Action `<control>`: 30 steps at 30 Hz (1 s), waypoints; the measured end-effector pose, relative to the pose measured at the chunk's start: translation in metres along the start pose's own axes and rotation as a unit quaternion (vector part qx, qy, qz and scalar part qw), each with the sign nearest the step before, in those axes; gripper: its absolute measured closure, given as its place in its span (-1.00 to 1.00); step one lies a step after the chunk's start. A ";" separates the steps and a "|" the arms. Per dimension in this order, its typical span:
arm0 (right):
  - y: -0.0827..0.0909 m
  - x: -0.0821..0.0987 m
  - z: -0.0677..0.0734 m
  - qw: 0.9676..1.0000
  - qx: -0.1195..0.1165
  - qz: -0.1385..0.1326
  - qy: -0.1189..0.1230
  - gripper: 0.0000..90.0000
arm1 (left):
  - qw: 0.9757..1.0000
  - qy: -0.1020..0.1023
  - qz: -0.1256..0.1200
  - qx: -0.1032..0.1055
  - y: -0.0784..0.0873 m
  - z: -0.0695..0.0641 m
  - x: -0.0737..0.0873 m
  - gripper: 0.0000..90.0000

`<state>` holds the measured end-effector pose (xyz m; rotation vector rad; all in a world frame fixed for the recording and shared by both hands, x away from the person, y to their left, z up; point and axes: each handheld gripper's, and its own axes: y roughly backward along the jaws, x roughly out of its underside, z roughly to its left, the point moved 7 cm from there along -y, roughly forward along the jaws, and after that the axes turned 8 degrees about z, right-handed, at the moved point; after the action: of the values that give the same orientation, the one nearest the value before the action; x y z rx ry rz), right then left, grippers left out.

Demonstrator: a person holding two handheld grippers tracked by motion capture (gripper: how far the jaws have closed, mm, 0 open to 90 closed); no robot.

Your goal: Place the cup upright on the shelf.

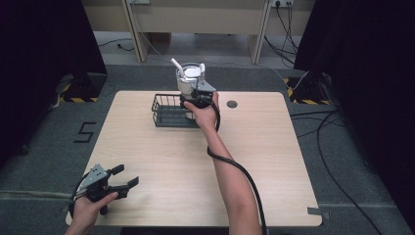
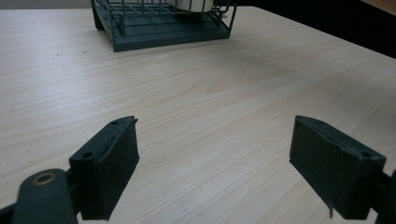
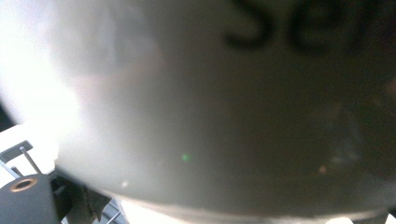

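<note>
A white cup (image 1: 188,78) with a white straw-like stick poking from its top stands at the right end of a black wire basket (image 1: 166,115) at the table's far middle. My right gripper (image 1: 195,95) is against the cup's near side and looks shut on it. The cup wall (image 3: 210,102), with blurred dark lettering, sits right in front of that gripper's camera and hides the jaws. My left gripper (image 1: 126,176) hovers open at the near left corner, with nothing between its pads (image 2: 112,163). Farther off are the basket (image 2: 159,35) and the cup's base (image 2: 194,4).
The light wooden table (image 1: 274,161) has a round cable hole (image 1: 232,104) right of the basket. The right gripper's black cable (image 1: 244,181) trails along the forearm. Dark curtains and floor cables flank the table.
</note>
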<state>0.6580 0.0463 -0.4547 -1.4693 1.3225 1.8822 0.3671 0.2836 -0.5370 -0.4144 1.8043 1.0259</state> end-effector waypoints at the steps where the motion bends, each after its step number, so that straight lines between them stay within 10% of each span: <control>1: 0.000 0.000 0.000 1.000 0.000 -0.002 0.000 -0.78 | 1.000 0.000 0.000 0.000 0.000 0.000 0.000 -0.67; 30: 0.004 0.004 0.003 1.000 0.022 -0.011 -0.002 -0.78 | 1.000 -0.001 0.000 -0.001 0.000 0.001 0.000 -0.67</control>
<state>0.6518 0.0464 -0.4566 -1.4521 1.3325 1.8297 0.3674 0.2846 -0.5370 -0.4152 1.8024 1.0278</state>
